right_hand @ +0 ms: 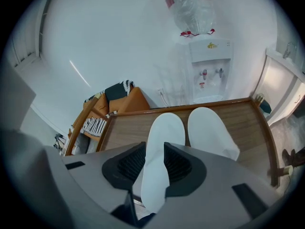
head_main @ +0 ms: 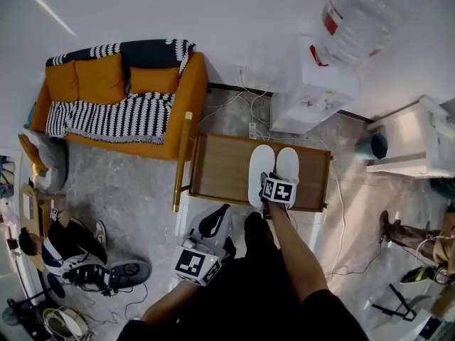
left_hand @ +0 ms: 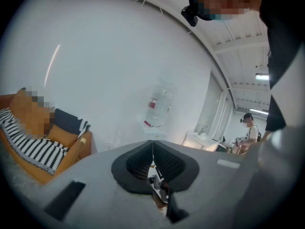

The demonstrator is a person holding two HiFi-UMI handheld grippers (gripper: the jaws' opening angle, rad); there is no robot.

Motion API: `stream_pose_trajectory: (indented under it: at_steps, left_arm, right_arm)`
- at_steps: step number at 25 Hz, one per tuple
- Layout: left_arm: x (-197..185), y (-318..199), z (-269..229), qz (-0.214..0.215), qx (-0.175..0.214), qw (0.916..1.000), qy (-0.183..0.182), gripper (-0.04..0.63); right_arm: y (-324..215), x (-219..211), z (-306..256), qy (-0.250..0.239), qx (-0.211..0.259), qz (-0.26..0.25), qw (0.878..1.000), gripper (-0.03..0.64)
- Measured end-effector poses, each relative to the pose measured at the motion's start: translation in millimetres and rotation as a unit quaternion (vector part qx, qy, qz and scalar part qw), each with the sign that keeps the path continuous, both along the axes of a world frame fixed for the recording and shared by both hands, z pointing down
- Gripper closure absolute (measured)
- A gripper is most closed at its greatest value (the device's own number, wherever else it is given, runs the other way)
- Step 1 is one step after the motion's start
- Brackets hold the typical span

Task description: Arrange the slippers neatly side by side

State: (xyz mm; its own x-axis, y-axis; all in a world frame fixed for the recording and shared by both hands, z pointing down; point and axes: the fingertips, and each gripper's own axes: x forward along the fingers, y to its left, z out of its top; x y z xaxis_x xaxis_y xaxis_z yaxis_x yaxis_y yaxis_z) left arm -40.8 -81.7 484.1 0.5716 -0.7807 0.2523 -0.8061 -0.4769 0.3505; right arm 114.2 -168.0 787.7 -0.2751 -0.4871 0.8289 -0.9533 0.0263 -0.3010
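The left gripper [left_hand: 153,152], near left, has its jaws pressed together. The right gripper [right_hand: 155,160] has its jaws spread, with the heel of the left slipper [right_hand: 164,132] between them. The right slipper [right_hand: 209,132] lies just beside it, parallel, on the wooden table [right_hand: 128,128]. An orange sofa [head_main: 121,98] stands at far left.

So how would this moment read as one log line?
slippers: side by side on table | right tool: open around one | left tool: shut
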Motion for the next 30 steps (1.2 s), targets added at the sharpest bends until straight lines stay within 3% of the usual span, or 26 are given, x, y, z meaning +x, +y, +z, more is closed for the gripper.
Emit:
stream_pose_trajectory:
  at_steps: [13,20,30]
  left_arm:
    - [-6.8,44.9,-37.7,0.046,0.048,0.9974,0.026,0.578]
    - [4.0,74.4,-53.8,0.090,0.065,0.9931,0.036,0.578]
    - [29.4,103.4,-68.7,0.105,0.073,0.9906,0.047,0.578]
  right_arm:
    - [46.9,17.5,-150.0,0.011,0.142,0.010,0.990,0.522]
    - [108.6,35.6,-230.4,0.029,0.214,0.036,0.976,0.555]
    - [202.5,64.0,-310.4,0.054,0.300,0.068,0.950,0.588]
